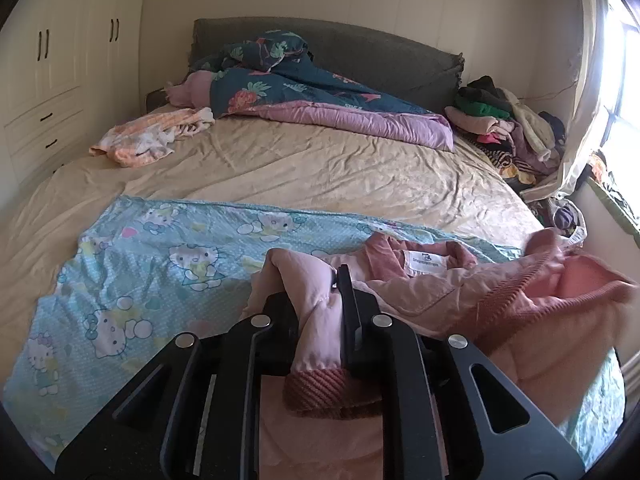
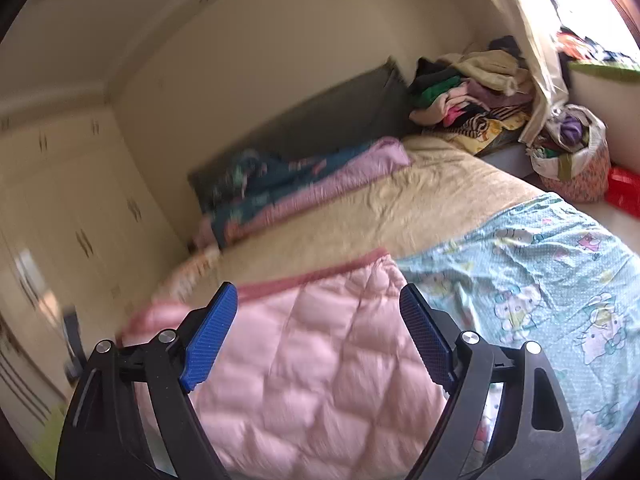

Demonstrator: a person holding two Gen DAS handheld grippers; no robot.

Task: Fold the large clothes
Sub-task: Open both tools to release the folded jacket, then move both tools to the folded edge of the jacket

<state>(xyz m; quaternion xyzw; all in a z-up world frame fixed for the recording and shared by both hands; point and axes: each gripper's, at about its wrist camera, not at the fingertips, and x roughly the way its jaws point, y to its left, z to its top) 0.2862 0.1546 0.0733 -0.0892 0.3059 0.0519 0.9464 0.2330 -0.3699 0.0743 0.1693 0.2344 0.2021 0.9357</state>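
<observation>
Nearest the cameras, the left gripper (image 1: 320, 304) is clamped on a cuffed sleeve of the pink quilted jacket (image 2: 312, 360), while the right gripper (image 2: 318, 336) stands with jaws wide apart above the jacket's quilted panel, gripping nothing. The jacket lies rumpled, collar and label exposed, on the cartoon-print sheet (image 1: 160, 256) at the near edge of the bed (image 1: 320, 168); folding appears barely begun, with sleeves and body yet to be squared. Beyond the bed's far right corner, a heap of clothes (image 2: 472, 92) awaits, and a floor bag (image 2: 572, 160) holds bundled fabric.
</observation>
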